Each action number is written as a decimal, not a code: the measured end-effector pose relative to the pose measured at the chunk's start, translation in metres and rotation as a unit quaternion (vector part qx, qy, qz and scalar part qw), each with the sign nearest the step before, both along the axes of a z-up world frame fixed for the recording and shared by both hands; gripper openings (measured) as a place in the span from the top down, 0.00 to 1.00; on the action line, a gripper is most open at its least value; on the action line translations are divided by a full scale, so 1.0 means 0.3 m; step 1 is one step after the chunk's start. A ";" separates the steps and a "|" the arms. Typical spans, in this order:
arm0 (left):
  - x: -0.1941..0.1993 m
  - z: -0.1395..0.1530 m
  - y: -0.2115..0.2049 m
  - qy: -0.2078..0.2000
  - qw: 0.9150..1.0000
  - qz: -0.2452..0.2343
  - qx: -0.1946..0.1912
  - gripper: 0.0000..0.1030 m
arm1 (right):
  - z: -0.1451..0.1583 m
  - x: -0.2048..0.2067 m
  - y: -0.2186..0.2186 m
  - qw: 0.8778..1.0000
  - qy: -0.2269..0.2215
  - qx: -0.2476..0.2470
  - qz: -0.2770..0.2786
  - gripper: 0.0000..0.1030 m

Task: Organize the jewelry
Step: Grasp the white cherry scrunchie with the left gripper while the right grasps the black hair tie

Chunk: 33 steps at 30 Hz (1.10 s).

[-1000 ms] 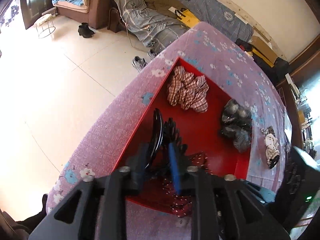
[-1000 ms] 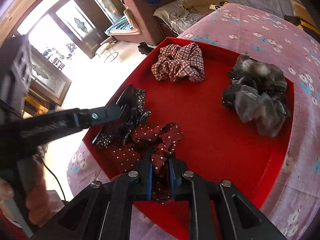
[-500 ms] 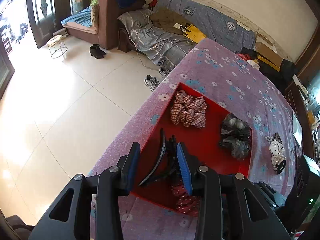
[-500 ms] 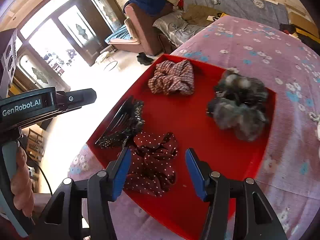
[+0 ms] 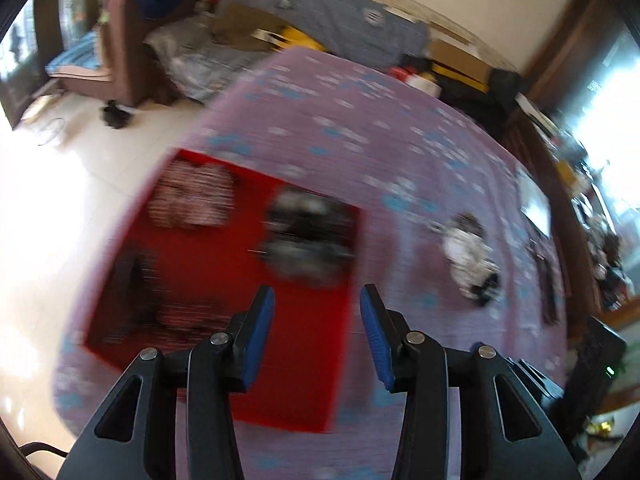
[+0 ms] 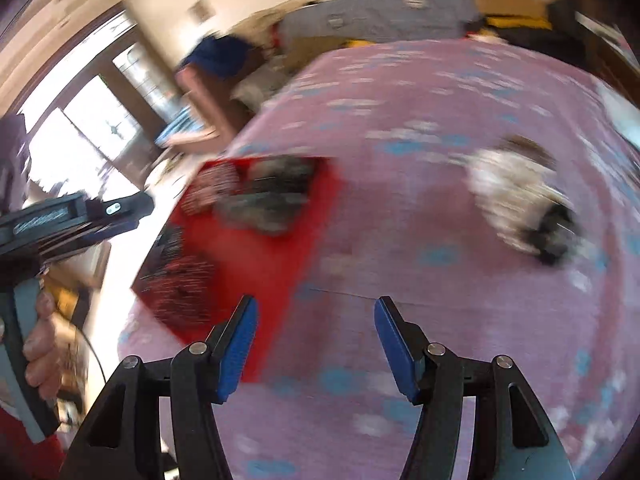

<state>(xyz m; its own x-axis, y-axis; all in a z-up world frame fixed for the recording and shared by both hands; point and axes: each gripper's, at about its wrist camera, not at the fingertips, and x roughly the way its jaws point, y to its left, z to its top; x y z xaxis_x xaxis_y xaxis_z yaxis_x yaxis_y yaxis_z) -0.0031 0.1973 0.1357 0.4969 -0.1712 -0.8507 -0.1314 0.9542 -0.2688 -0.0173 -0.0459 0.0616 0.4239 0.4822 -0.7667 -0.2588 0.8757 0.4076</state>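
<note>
Both grippers, left [image 5: 317, 300] and right [image 6: 315, 312], are spread and empty. Next up looks like the white piece [image 6: 520, 204] out on the cloth [image 6: 400, 280], well apart from the tray [image 5: 312, 360]. View's blurry, so I'd settle first, then come down straddling it

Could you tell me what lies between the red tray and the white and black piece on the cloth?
Only bare floral cloth separates the red tray from the white and black piece; both wrist views show it, though blurred.
</note>
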 end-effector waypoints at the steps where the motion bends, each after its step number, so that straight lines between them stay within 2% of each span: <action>1: 0.018 -0.008 -0.039 0.003 1.000 -0.010 -0.006 0.58 | -0.013 0.010 -0.053 1.000 0.005 -0.003 -0.015 0.37; 6: 0.147 -0.079 -0.259 0.020 0.998 -0.054 -0.034 0.58 | -0.054 0.092 -0.311 0.996 0.004 -0.022 -0.092 0.38; 8: 0.210 -0.124 -0.334 0.029 0.996 -0.067 -0.048 0.58 | -0.070 0.136 -0.377 0.994 0.006 -0.024 -0.104 0.48; 11: 0.304 -0.195 -0.413 0.042 0.994 -0.075 -0.068 0.59 | -0.092 0.189 -0.418 0.994 0.006 -0.025 -0.105 0.57; 20: 0.499 -0.361 -0.550 0.070 0.986 -0.079 -0.131 0.59 | -0.175 0.297 -0.419 0.997 0.010 -0.036 -0.063 0.70; 24: 0.521 -0.398 -0.590 0.084 0.984 -0.077 -0.137 0.59 | -0.199 0.325 -0.419 0.998 0.012 -0.033 -0.059 0.75; 26: 0.518 -0.399 -0.607 0.077 0.986 -0.077 -0.124 0.59 | -0.206 0.334 -0.424 0.998 0.015 -0.029 -0.062 0.86; 27: 0.519 -0.400 -0.615 0.079 0.986 -0.077 -0.121 0.63 | -0.209 0.339 -0.426 0.998 0.017 -0.026 -0.063 0.89; 28: 0.519 -0.404 -0.615 0.082 0.986 -0.075 -0.126 0.82 | -0.211 0.343 -0.427 0.998 0.020 -0.022 -0.064 0.89; 29: 0.521 -0.411 -0.617 0.089 0.984 -0.076 -0.135 0.93 | -0.212 0.346 -0.429 0.998 0.021 -0.017 -0.065 0.90; 33: 0.490 -0.375 -0.614 0.084 0.986 -0.072 -0.122 0.94 | -0.209 0.321 -0.454 0.997 0.031 0.001 -0.070 0.90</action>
<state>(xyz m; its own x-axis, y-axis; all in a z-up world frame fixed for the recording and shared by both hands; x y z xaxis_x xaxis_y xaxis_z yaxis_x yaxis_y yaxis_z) 0.1439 0.0130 0.0231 0.3073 -0.4393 -0.8442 -0.0609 0.8762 -0.4781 0.0790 -0.1822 -0.0011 0.4383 0.4233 -0.7929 -0.1079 0.9006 0.4211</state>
